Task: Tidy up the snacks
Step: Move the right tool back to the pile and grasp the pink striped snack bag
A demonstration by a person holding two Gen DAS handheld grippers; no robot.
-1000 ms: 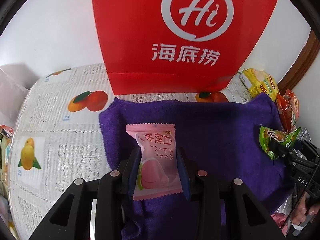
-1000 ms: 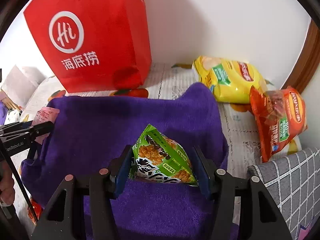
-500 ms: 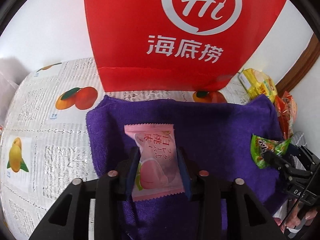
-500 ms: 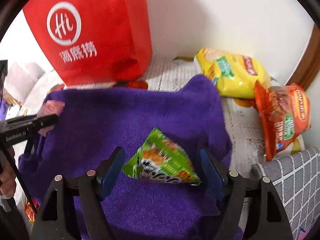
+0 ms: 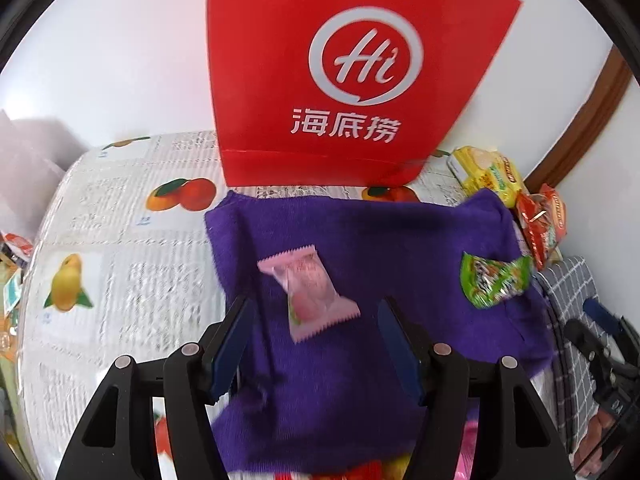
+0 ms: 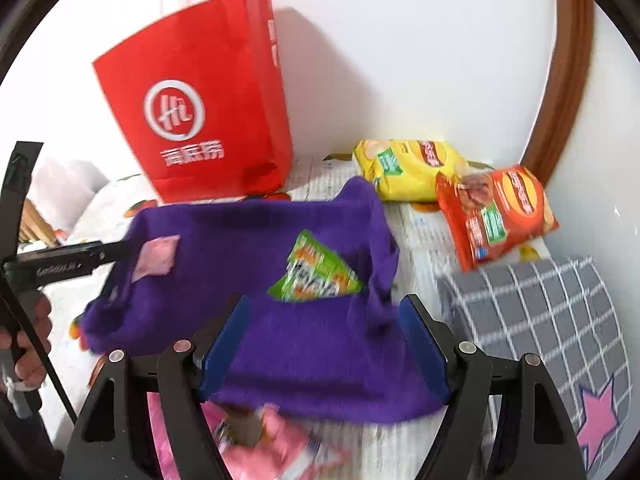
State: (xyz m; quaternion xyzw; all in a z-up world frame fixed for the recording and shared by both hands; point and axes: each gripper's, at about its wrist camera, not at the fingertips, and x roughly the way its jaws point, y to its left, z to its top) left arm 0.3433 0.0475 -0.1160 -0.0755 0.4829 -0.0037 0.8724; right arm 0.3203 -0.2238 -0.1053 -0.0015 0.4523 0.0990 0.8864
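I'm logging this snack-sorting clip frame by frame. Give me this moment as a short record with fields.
left gripper: open, holds nothing
right gripper: open, holds nothing
pink packet: lies on the purple towel
green packet: lies on the same towel
red bag: upright behind the towel
yellow chip bag, orange chip bag: beside the towel

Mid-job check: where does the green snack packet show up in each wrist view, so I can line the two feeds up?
Left wrist view: green snack packet lies right of centre on the purple towel, near its right edge.
Right wrist view: it lies centre frame on the towel, just ahead of the open right hand-held gripper.
Shared landmark: red paper bag behind the towel.
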